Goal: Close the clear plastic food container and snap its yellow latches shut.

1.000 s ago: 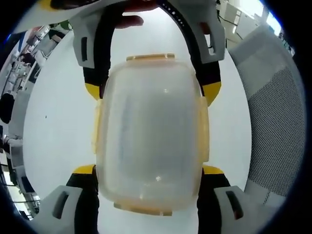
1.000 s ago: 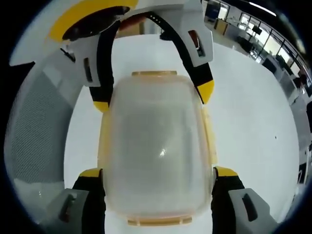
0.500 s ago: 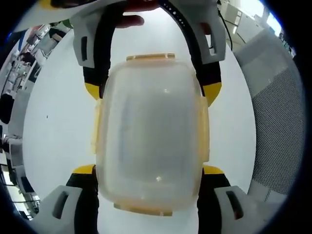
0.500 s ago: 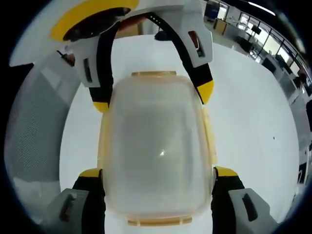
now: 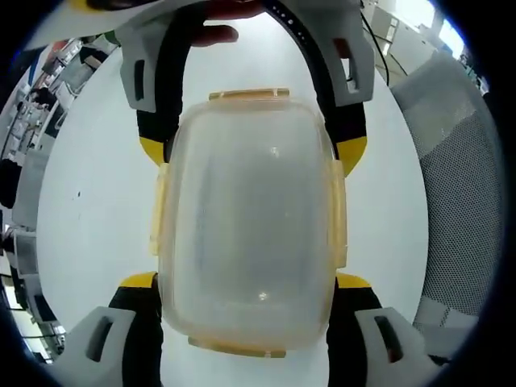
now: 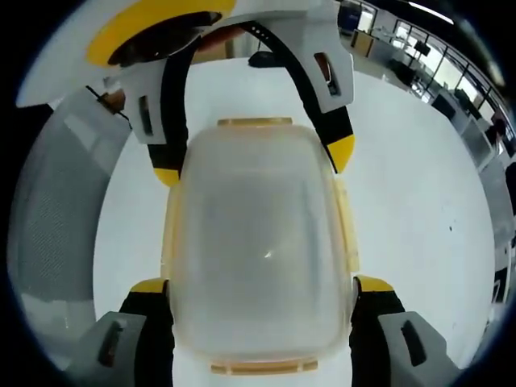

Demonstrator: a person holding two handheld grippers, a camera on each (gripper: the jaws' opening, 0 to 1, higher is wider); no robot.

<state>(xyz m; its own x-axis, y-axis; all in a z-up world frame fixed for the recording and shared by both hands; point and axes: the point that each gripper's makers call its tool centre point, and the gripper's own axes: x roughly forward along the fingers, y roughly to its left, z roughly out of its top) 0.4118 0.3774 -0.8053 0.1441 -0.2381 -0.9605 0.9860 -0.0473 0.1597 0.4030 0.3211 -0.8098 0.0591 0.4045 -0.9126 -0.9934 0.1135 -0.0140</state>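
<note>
The clear container (image 5: 246, 222) sits lid-on upon the white table (image 5: 89, 201), the left gripper (image 5: 246, 282) and right gripper (image 6: 262, 286) clamping its opposite ends. Press evenly (the 2 side latches (image 5: 339, 214) look flush).

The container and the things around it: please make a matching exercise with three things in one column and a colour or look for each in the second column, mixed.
Things:
1. container
2. latches
3. chair back

Looks:
a. grey mesh
b. clear, cloudy plastic
c. yellow-orange

Pairs: 1-b, 2-c, 3-a
</note>
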